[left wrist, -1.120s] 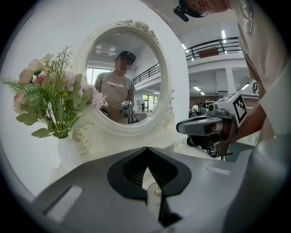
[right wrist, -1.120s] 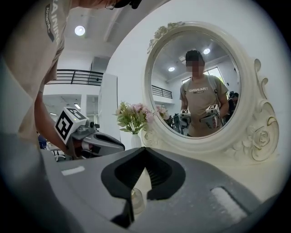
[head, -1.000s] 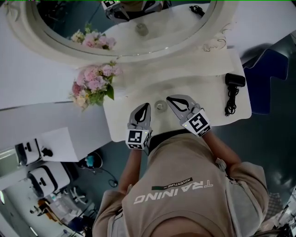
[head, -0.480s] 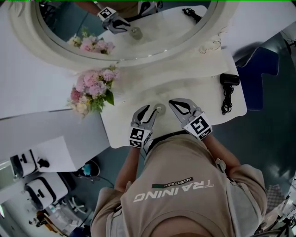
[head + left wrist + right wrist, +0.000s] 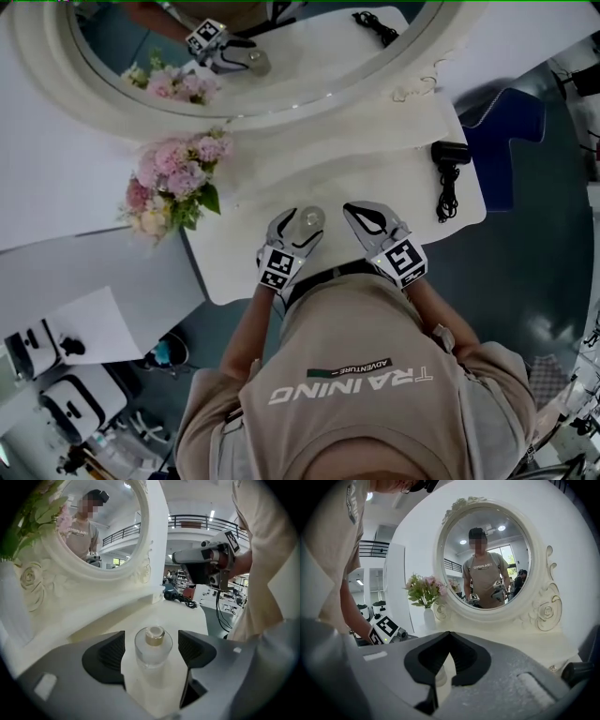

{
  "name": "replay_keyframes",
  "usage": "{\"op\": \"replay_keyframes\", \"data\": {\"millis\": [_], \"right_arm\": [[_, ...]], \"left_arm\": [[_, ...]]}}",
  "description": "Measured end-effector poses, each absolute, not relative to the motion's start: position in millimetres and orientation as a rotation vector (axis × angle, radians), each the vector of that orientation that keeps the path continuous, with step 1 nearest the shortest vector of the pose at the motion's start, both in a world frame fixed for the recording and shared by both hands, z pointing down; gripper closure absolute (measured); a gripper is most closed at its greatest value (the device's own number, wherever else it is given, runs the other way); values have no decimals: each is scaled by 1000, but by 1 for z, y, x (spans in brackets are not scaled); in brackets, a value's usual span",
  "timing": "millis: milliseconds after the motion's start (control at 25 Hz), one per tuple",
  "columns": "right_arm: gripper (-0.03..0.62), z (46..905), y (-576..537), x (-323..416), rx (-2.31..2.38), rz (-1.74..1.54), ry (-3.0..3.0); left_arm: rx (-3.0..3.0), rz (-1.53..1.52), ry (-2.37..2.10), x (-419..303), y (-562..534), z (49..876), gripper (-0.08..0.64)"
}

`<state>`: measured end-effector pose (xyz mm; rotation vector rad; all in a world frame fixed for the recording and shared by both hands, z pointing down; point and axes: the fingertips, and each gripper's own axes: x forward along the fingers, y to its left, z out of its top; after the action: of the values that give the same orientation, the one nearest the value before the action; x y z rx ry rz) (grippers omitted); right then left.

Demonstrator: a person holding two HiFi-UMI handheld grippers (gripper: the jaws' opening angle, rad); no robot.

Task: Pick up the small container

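The small container (image 5: 152, 645) is a clear round glass bottle with a gold cap, standing upright on the white dressing table (image 5: 394, 187). It stands between the jaws of my left gripper (image 5: 152, 651), which are opening, and a gap shows on each side between the glass and the black pads. From above, the container (image 5: 312, 218) sits at the tip of the left gripper (image 5: 302, 225). My right gripper (image 5: 361, 214) hovers just to its right with its jaws shut and nothing in them. In its own view the right gripper (image 5: 447, 637) has its tips together.
A big oval mirror (image 5: 309, 89) in a white ornate frame stands at the back of the table. A vase of pink flowers (image 5: 173, 183) is at the left end. A black hair dryer with its cord (image 5: 447, 164) lies at the right end. The table's front edge is close to my body.
The left gripper was shut and to the left of the container. It has moved forward and right, its jaws have opened, and the container now stands between them. The right gripper has barely moved.
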<state>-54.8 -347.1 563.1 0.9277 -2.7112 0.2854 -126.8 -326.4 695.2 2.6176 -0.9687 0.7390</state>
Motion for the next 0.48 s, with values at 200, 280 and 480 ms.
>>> {"op": "replay_keyframes", "data": {"millis": [200,280,480], "right_arm": [[589,567,-342,-43,1006,304,-2658],[589,569,-339,-40,1031,322,-2636],[589,574,-330,-31,1061,364,-2595]], "left_arm": [[2623,796,-900,-122,-327,717,169],[2635,827,-863,-119,-328,728,170],[2671,917,-844,-108,-335,749,172]]}}
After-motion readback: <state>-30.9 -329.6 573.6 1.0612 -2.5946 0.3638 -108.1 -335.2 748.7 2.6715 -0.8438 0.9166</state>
